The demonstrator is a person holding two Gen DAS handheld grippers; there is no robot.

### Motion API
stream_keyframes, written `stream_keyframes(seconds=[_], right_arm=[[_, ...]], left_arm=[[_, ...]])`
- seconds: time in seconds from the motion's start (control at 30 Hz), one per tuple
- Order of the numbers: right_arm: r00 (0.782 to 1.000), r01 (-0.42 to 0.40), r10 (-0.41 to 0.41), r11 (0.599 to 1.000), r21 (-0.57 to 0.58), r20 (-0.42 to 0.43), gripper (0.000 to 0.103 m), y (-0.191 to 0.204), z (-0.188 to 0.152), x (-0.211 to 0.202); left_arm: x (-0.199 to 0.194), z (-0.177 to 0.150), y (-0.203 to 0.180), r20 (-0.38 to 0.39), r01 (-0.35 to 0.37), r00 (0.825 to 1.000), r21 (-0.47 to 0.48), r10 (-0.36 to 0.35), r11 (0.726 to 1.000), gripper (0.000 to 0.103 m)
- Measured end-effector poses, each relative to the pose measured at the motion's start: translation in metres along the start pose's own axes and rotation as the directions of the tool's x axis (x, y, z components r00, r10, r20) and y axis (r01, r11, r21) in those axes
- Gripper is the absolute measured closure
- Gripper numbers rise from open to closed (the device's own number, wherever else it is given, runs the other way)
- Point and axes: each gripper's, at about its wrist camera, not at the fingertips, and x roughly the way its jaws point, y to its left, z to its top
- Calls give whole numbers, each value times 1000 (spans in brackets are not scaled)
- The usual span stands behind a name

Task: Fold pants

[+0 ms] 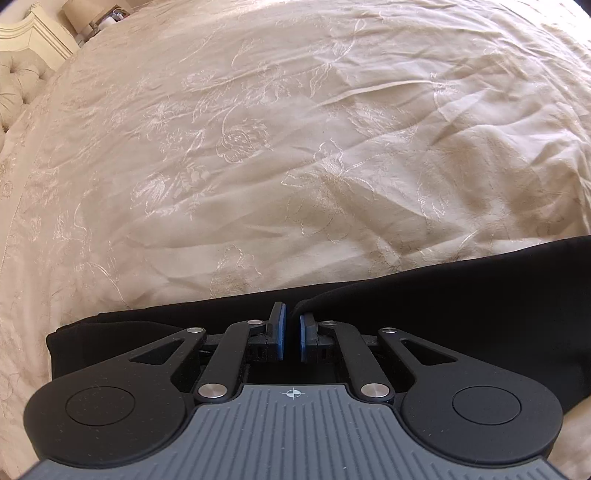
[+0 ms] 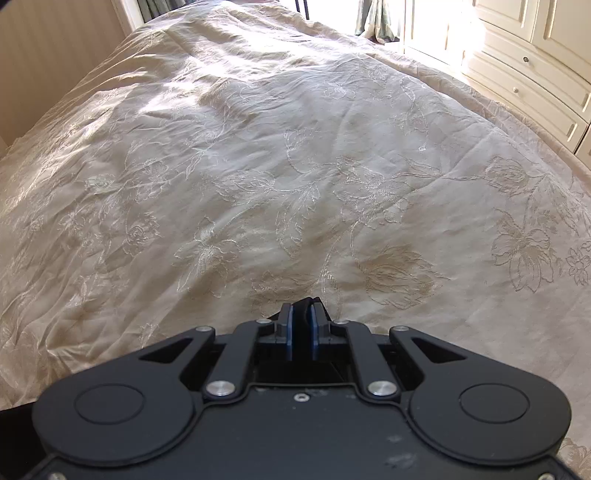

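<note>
Cream embroidered bedspread covers bed; tufted headboard at left, white drawers at right, sunlit window beyond, striped wall.

— What carries everything here?

— A bed under a cream bedspread, embroidered with flowers and leaves and creased all over. A tufted headboard shows at the far left in the left wrist view.

— And what lies directly on it?

— Black pants, stretched left to right along the near edge. In the right wrist view only a small black fold shows.
</note>
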Motion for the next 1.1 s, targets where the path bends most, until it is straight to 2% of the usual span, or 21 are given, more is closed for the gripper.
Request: stream_keyframes(seconds=[0.17, 0.3, 0.43, 0.6, 0.73, 0.8, 0.9, 1.1], right_arm=[[998, 38, -39, 999, -18, -47, 92, 1, -4, 19], [997, 55, -57, 998, -32, -60, 92, 2, -7, 25], [995, 72, -76, 995, -66, -65, 91, 7, -10, 30], [994, 81, -87, 993, -81, -71, 90, 8, -10, 32], [994, 81, -87, 994, -79, -73, 89, 8, -10, 33], [994, 81, -87, 993, -85, -73, 88, 7, -10, 33], [993, 79, -85, 994, -80, -77, 85, 4, -10, 34], [995, 68, -73, 995, -69, -70, 84, 0, -9, 32]], left_arm=[[16, 4, -4, -53, 3, 999, 24, -2, 1000, 94], [13, 13, 15, -81, 67, 994, -59, -71, 996, 93], [4, 19, 32, -73, 116, 989, -122, -125, 986, 88], [-13, 20, 35, -57, 134, 989, -83, -139, 987, 85], [-19, 21, 27, -59, 74, 996, 48, -71, 996, 80], [-20, 26, 30, -55, 51, 997, 68, -47, 996, 80], [-24, 34, 41, -50, 46, 998, 33, -45, 998, 80], [-49, 31, 76, -17, -10, 1000, -135, 8, 991, 80]])
